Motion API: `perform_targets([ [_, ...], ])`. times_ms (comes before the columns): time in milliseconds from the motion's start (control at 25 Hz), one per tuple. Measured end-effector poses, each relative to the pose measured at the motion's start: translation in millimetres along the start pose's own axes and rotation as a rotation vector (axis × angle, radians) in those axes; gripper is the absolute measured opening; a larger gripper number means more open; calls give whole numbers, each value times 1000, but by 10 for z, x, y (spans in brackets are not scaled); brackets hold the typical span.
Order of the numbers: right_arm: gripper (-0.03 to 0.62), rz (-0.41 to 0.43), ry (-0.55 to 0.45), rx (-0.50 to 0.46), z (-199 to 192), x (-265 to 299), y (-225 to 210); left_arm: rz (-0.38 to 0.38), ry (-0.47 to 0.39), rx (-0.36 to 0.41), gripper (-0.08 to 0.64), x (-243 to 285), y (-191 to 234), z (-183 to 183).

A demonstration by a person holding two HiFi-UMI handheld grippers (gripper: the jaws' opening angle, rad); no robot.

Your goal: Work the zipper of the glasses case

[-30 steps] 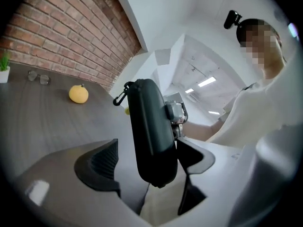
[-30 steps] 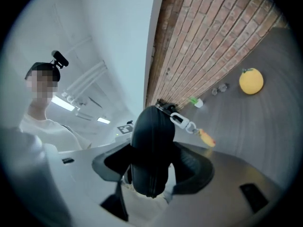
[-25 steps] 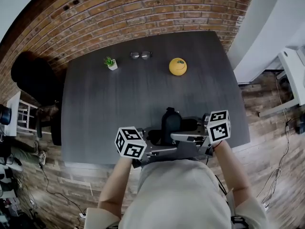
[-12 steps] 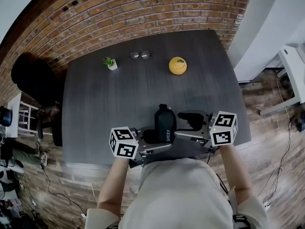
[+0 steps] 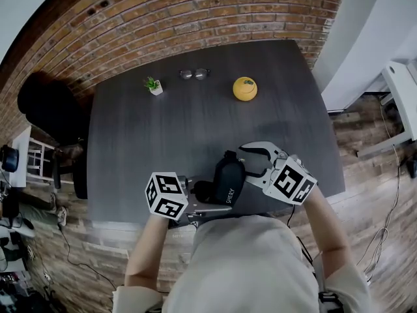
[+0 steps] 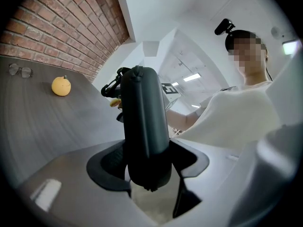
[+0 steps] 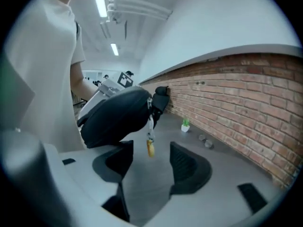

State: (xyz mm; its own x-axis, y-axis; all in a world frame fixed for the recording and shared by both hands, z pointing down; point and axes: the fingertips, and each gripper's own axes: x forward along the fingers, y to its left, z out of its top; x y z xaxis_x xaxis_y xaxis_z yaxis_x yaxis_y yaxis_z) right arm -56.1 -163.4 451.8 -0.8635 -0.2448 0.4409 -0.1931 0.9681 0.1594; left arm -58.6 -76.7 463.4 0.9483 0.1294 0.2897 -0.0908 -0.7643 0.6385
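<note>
The left hand-held gripper (image 6: 149, 158) is clenched on the lower end of the black glasses case (image 6: 144, 122), one pad pressing on each side. It holds the case over the near edge of the grey tabletop (image 5: 182, 129), with the free end tilted up and away from the person. Just beside it, the right hand-held gripper (image 7: 150, 157) has its jaws apart and closing. The case's yellow zipper pull (image 7: 150, 148) hangs between them, and neither pad touches it yet. The case looks zipped shut, so what is inside cannot be seen. Well apart from all this, near the far edge of the tabletop, stand a small potted plant (image 5: 153, 85), a pair of glasses (image 5: 194, 74) and a round yellow fruit (image 5: 245, 89), with a brick wall (image 5: 195, 12) behind them.
</note>
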Motion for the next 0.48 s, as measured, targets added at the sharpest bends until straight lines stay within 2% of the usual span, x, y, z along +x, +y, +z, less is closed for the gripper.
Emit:
perform_targets([
  [160,125,-55,-52,-39,117,68,-55,8,12,8,270,1,-13,-29],
  [240,43,-85,-43,-54,116,65,-117,20,-6,4,270,-13,4,-26],
  [360,40,-103,-13,-58,82,40,-165,63,-47,-6,270,-81,70,7],
  [480,38,-142,-10,-32,69,-16,-222,150,-80,-14,268,-169,198,27],
])
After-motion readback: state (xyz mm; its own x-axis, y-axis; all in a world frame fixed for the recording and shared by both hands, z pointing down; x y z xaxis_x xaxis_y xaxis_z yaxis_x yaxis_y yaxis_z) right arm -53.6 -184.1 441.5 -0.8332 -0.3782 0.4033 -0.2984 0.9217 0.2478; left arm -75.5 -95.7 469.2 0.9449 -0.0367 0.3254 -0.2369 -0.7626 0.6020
